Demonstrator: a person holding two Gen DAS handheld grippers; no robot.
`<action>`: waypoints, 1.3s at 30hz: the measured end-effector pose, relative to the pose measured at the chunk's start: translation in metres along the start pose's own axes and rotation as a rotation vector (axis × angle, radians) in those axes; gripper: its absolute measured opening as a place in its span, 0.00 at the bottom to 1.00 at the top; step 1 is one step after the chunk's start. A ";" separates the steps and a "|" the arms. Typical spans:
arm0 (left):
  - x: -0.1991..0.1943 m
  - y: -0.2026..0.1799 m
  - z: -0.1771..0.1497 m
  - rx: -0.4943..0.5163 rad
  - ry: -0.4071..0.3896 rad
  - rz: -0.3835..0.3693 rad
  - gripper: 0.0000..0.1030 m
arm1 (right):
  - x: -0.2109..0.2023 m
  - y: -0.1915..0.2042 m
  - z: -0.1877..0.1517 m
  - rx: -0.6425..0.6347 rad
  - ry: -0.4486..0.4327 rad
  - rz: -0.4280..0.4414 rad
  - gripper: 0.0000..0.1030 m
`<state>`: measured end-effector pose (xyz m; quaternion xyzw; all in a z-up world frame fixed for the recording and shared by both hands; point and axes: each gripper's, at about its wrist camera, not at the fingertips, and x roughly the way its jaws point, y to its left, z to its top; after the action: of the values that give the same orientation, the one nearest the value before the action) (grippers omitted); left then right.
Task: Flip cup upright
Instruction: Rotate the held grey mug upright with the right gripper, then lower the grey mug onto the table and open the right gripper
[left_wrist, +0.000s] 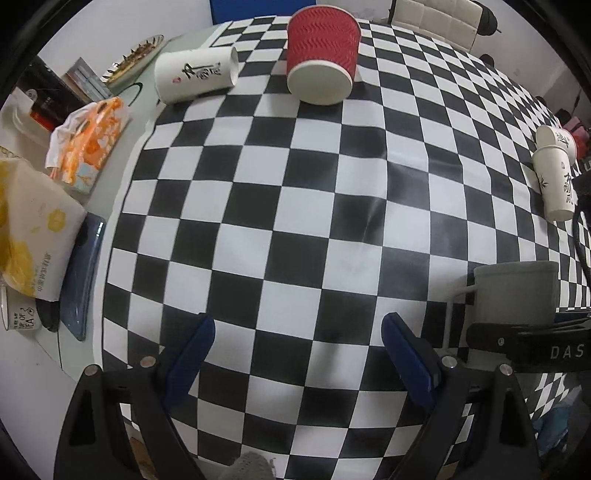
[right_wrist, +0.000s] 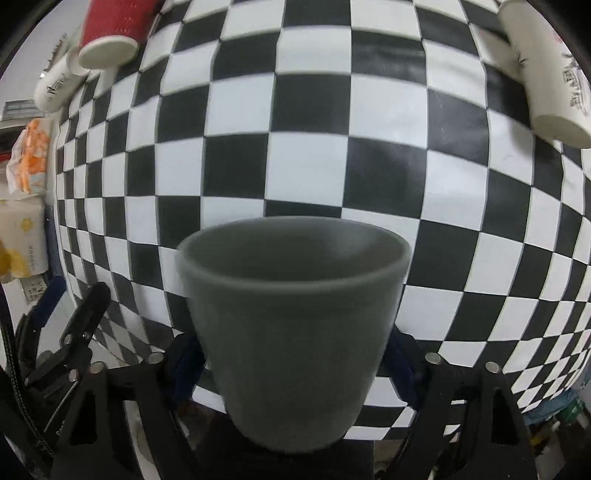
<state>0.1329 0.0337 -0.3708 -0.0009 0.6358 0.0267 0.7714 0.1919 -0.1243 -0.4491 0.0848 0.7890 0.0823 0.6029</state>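
Right wrist view: right gripper (right_wrist: 295, 363) clamps blurred grey cup (right_wrist: 291, 325), mouth up; left gripper (left_wrist: 297, 349) fingers apart.

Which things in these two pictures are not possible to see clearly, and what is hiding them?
- Right wrist view: the grey cup is motion-blurred; its base is hidden between the right tool fingers.
- Right wrist view: the fingertips of that tool are covered by the cup body.
- Left wrist view: the grey cup's bottom is hidden behind the right tool's black body.
- Left wrist view: the mug at the left edge is cut off; its text is partly unreadable.
- Left tool: open, nothing hidden.
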 end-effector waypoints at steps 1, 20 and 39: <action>0.001 0.000 0.000 0.002 0.000 -0.001 0.89 | -0.003 0.001 -0.002 -0.007 -0.022 -0.004 0.81; 0.024 0.017 0.020 -0.032 -0.014 0.030 0.89 | -0.056 0.009 -0.021 -0.060 -0.951 -0.082 0.81; -0.034 0.021 -0.021 0.040 -0.149 0.034 0.90 | -0.042 0.016 -0.093 -0.017 -0.841 -0.224 0.85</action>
<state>0.1049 0.0521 -0.3404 0.0271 0.5770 0.0271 0.8159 0.1133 -0.1211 -0.3823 0.0199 0.4782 -0.0189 0.8778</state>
